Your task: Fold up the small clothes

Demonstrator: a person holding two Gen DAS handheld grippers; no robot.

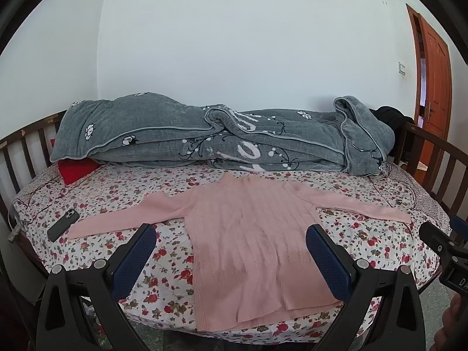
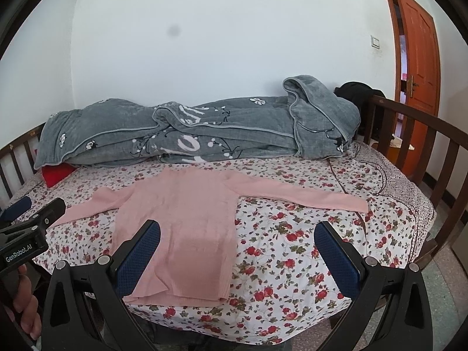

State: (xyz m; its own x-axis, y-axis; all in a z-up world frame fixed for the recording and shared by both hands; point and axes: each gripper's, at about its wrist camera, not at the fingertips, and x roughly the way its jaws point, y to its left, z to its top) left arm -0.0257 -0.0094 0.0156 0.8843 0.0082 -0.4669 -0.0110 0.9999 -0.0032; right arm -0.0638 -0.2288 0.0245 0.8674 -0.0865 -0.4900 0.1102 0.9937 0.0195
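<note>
- While both tools hang above the near edge of the bed [image 1: 87, 204], a pink ribbed sweater [image 1: 248, 234] lies flat on the flowered sheet, collar toward the wall, hem toward the camera, both sleeves spread outward.
- Left tool [image 1: 231, 251]: jaws spread wide, blue pads clear of the fabric, holding nothing; the sweater's body shows between them.
- Right tool [image 2: 237, 251]: likewise wide open and empty, its left finger [image 2: 137, 260] in front of the sweater's lower body, its right finger over bare sheet.
- Handling, as a judgement: the knit looks light, soft and limp, with no stiffness of its own; it should drape and stretch when lifted, and the ribs may cling to the sheet rather than slide.
- Fragility seems low, though a pinch that gathers too little cloth could slip off or pull the knit out of shape.
- Best holds appear to be the edges: a cuff [image 2: 359, 206] at the end of the sleeve on the right, or the shoulder seam and hem corner on one side, so a sleeve or a side panel can be carried over the body in one piece.
- Elsewhere on the bed, a grey quilt [image 1: 204, 137] is rolled along the wall, a dark phone [image 1: 63, 224] lies just beside the other cuff, and a red item [image 1: 74, 169] peeks from under the quilt; all sit apart from the sweater's body.
</note>
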